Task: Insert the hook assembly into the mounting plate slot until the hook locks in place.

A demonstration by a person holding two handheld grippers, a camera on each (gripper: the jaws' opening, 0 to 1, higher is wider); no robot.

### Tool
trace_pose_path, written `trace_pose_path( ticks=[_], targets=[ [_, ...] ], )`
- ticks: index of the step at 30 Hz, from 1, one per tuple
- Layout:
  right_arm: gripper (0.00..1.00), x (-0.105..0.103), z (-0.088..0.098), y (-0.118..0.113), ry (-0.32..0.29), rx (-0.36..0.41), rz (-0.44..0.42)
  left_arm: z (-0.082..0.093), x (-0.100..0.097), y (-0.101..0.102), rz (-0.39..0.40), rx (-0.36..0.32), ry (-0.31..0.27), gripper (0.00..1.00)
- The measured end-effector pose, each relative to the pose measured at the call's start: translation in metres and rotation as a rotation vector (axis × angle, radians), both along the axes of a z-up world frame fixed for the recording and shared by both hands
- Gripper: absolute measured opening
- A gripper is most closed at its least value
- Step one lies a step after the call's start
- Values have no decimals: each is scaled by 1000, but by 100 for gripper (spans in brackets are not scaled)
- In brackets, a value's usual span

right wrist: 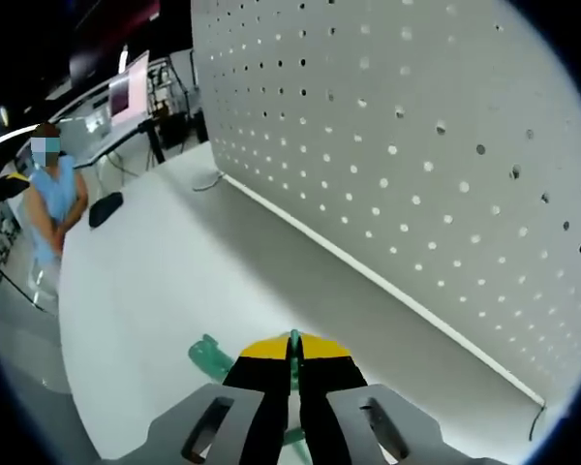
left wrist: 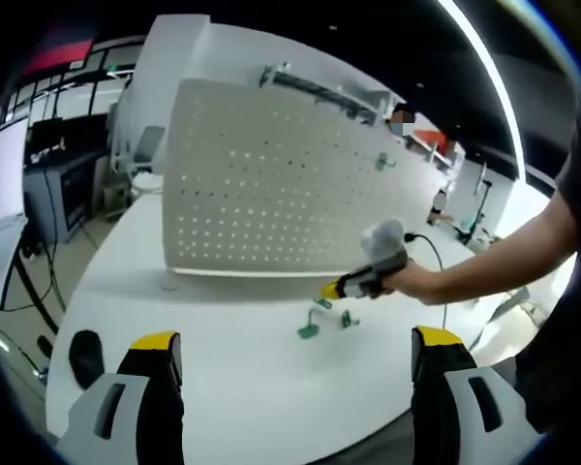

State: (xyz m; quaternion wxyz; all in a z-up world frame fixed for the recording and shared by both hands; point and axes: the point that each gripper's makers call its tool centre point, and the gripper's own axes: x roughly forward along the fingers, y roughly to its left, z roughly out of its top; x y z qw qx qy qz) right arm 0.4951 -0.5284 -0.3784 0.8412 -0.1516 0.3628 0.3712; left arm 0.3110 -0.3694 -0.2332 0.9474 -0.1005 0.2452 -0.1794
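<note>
On the white table (left wrist: 223, 339), in front of the upright pegboard (left wrist: 271, 184), the right gripper (right wrist: 292, 351) pinches a green hook (right wrist: 294, 341) (a second hook (right wrist: 209, 356) lies just beside). Board stands ahead and to its right. Left gripper (left wrist: 295, 354) hangs spread, farther back.

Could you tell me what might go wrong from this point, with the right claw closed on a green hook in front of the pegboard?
The right claw pinches its green hook by a thin sliver, so the hook could twist or slip when pressed against the pegboard. The pegboard stands upright on the table; a hard push might tip or slide it, while the open left claw hangs well back, not bracing it. Other green hooks on the table could get knocked.
</note>
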Motion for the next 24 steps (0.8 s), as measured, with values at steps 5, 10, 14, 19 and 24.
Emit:
trace_pose_path(
  ticks=[5, 10, 14, 19, 24],
  targets=[
    [0, -1, 24, 2, -28, 74, -36, 2, -3, -4, -11, -2, -3, 100],
    [0, -4, 75, 12, -98, 191, -44, 3, 1, -14, -29, -14, 1, 100],
    [0, -11, 113, 13, -150, 265, -50, 12, 5, -23, -54, -13, -16, 100],
    [0, -32, 143, 12, -191, 319, -56, 24, 12, -30, -60, -43, -45, 99],
    [0, -50, 160, 6, -214, 361, -65, 34, 11, -37, -69, -76, -61, 99]
  ],
)
